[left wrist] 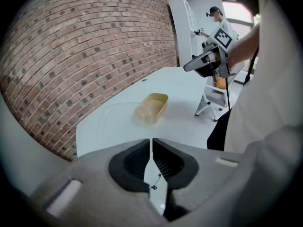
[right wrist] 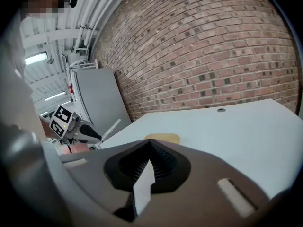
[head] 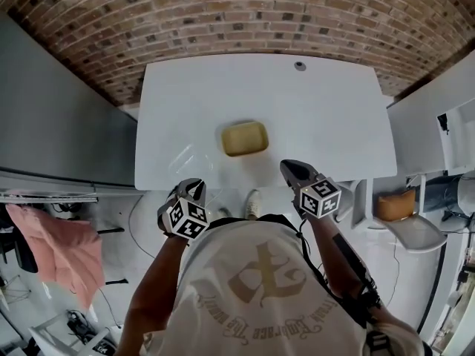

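A shallow yellow translucent container (head: 245, 138) sits on the white table (head: 326, 117), near its front edge and about midway along it. It shows in the left gripper view (left wrist: 152, 108) and just past the jaws in the right gripper view (right wrist: 162, 138). A faint clear plastic piece (head: 185, 156) lies flat to its left. My left gripper (head: 194, 189) hovers at the table's front edge, left of the container, jaws shut and empty (left wrist: 152, 141). My right gripper (head: 289, 167) hangs over the front edge to the container's right, also shut and empty (right wrist: 149, 143).
A brick wall (head: 245, 13) runs behind the table. A grey cabinet (head: 52, 117) stands at the left, with a pink cloth (head: 59, 247) below it. A white chair (head: 408, 225) with an orange item (head: 395, 205) stands at the right. The table has a cable hole (head: 300, 65). A person (left wrist: 217, 18) stands far off.
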